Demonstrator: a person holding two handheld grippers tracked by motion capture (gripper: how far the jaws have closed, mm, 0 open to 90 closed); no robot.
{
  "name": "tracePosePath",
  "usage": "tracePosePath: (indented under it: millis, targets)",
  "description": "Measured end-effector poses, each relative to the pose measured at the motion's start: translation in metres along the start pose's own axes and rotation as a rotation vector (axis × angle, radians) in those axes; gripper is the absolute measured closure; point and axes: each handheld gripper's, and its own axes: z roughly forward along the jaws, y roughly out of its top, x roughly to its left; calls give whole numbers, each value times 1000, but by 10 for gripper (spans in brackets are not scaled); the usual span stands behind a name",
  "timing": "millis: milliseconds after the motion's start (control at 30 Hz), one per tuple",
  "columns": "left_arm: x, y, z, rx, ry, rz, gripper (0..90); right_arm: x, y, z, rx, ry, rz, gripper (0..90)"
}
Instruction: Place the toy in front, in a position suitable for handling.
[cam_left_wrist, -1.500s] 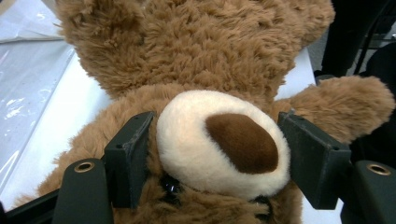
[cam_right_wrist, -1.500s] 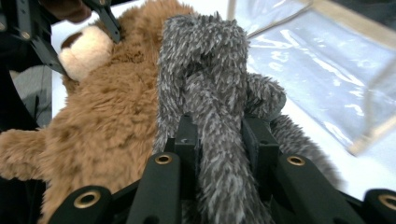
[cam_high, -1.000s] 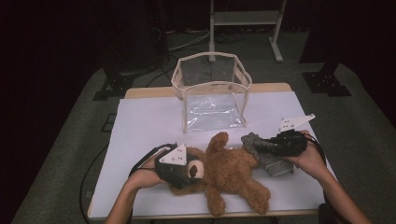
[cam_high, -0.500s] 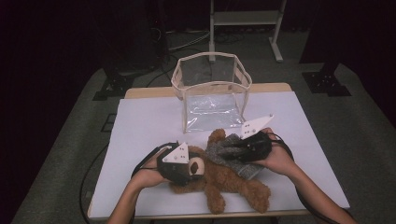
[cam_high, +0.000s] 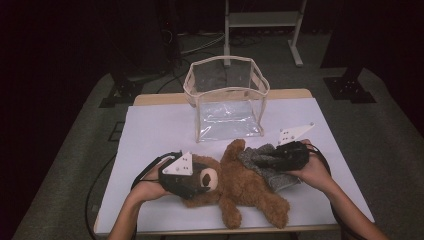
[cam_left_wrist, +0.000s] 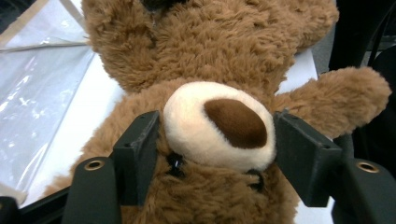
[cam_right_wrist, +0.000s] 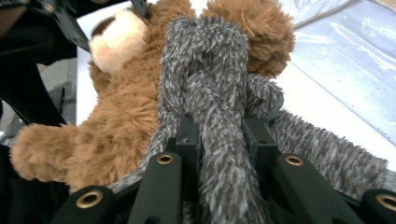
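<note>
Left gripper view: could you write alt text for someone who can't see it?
Two black gripper jaws flank the cream muzzle of a brown teddy bear, seen close up. The bear lies on a white table, with clear plastic sheeting at the left.

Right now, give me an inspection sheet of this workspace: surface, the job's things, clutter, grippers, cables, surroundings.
Surface: white table, wooden edge at the back.
Job's things: brown teddy bear lying on the table; grey knitted garment draped across it; clear bag standing open behind.
Clutter: nothing seen.
Grippers: left gripper has just been closing, pads against the bear's muzzle; right gripper shut on the garment.
Cables: black cable loops from the left gripper.
Surroundings: dark floor, metal stand behind.
</note>
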Motion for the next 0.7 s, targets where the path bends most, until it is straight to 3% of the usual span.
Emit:
tracePosePath:
  millis: [200,433,567,700]
  targets:
    - [3,1,6,-12,19,-15,360,18,14,6,-11,32,-49,717]
    - [7,2,9,-27,43,-41,359,44,33,31,14,86,-129,714]
    - [7,2,3,-29,48,-42,354,38,29,35,53,51,-126,723]
    - [5,4,-5,-13,62,-24,354,30,24,33,50,48,-98,726]
